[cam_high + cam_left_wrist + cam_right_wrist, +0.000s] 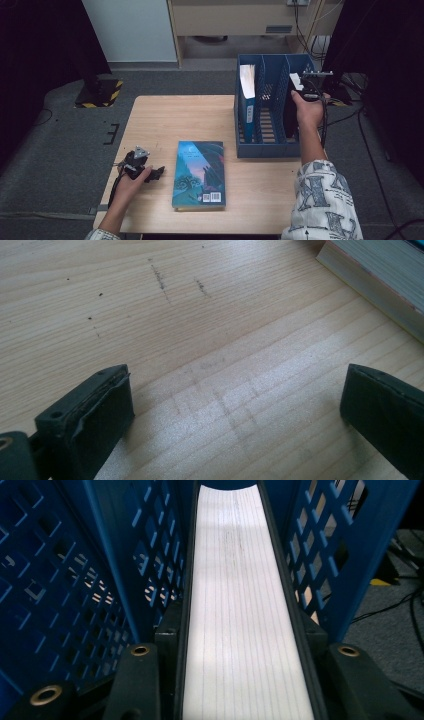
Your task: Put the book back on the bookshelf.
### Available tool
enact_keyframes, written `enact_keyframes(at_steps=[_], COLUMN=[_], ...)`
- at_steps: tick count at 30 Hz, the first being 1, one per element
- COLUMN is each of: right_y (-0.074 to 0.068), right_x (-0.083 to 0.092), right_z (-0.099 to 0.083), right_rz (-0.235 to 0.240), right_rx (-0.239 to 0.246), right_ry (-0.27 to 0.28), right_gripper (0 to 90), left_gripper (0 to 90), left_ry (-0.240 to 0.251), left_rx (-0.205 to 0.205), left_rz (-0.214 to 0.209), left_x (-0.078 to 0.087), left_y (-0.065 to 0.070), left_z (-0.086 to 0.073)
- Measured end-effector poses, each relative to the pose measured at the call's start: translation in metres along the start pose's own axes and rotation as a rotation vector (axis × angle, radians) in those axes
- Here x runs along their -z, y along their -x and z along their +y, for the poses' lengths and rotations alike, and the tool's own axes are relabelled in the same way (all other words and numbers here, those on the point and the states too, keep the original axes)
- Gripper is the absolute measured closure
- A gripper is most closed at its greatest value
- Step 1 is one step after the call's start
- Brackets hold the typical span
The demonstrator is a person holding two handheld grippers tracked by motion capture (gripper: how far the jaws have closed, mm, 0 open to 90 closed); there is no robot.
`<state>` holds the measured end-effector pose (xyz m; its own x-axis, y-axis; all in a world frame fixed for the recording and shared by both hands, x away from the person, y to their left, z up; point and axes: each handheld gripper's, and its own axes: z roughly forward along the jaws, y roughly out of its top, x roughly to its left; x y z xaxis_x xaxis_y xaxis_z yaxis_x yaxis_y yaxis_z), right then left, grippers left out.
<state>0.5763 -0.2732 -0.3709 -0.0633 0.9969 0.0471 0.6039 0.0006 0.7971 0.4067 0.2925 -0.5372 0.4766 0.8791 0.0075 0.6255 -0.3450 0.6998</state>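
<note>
Right tongs (240,645) gripping book (240,605), blue rack (272,146)

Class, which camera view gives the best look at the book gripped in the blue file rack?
The right gripper view: the dark-covered book shows close up, page edges clear, jaws pressing both covers. The high view shows it small in the blue file rack's rightmost slot. The left gripper view looks elsewhere, at bare table.
</note>
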Motion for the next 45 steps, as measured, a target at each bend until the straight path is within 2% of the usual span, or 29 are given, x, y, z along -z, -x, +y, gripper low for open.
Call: enact_keyframes(at_steps=[4,9,15,22,28,32,36,41,45], right_y=[0.005,0.003,0.003,0.0,-0.004,-0.008,-0.01,-0.007,-0.009], right_x=[-0.001,-0.002,-0.002,0.01,0.024,0.029,0.032,0.032,0.033], right_z=[0.0,0.0,-0.003,-0.006,-0.004,-0.005,-0.007,-0.009,-0.01], right_rz=[-0.014,-0.037,-0.041,-0.004,0.035,0.072,0.074,0.104,0.111], right_rx=[-0.001,0.047,0.029,0.055,0.049,0.052,0.064,0.039,0.071], right_ry=[-0.002,0.001,0.009,0.036,0.058,0.051,0.049,0.042,0.034], right_gripper=[53.2,53.2,52.1,48.0,44.2,41.8,38.8,31.1,24.8], left_gripper=[0.0,0.0,0.0,0.0,0.0,0.0,0.0,0.0,0.0], left_ry=[0.0,0.0,0.001,0.001,0.001,0.001,0.001,0.001,0.001], left_rx=[0.0,0.0,0.0,-0.001,-0.001,0.003,0.003,0.003,0.003], left_rz=[0.0,0.0,0.0,-0.001,-0.001,-0.001,-0.001,-0.002,-0.002], left_x=[0.0,0.0,0.0,0.0,-0.001,-0.001,-0.001,-0.001,-0.001], left_y=[0.0,0.0,0.0,0.0,0.0,0.001,0.001,0.001,0.001], left_z=[0.0,0.0,0.0,0.0,0.0,0.0,0.0,0.001,0.001])
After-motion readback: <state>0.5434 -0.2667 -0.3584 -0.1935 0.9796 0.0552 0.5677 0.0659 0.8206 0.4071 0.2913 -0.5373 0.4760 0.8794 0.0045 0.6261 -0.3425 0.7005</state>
